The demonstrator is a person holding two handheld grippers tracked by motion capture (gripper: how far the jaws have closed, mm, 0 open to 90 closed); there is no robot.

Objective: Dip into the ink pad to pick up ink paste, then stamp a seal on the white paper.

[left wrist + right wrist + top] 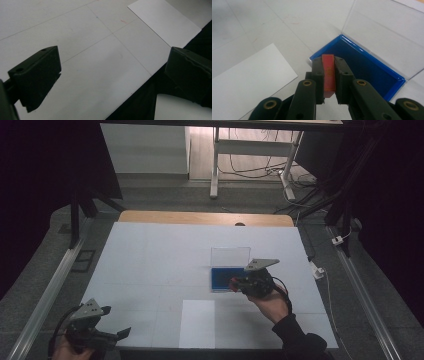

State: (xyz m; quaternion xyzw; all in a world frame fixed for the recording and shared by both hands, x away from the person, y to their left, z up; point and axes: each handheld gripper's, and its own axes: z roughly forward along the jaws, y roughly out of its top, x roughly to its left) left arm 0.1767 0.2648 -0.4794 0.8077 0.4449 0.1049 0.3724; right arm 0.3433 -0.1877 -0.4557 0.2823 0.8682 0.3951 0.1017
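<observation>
A shallow blue box (222, 278) with a clear lid (230, 255) standing open lies right of the table's middle. My right gripper (235, 283) hovers at the box's right side, shut on a thin red block (328, 72) held edge-up between its jaws, just above the box's near corner (362, 67). At the table's front left corner my left gripper (117, 322) stands open with nothing between its fingers (37, 75), over the bare white surface at the table edge.
A white sheet of paper (197, 323) lies at the front middle of the white table top (150, 265). The wooden table edge (205, 218) shows at the back. A metal rail (45, 300) runs along the left, another along the right.
</observation>
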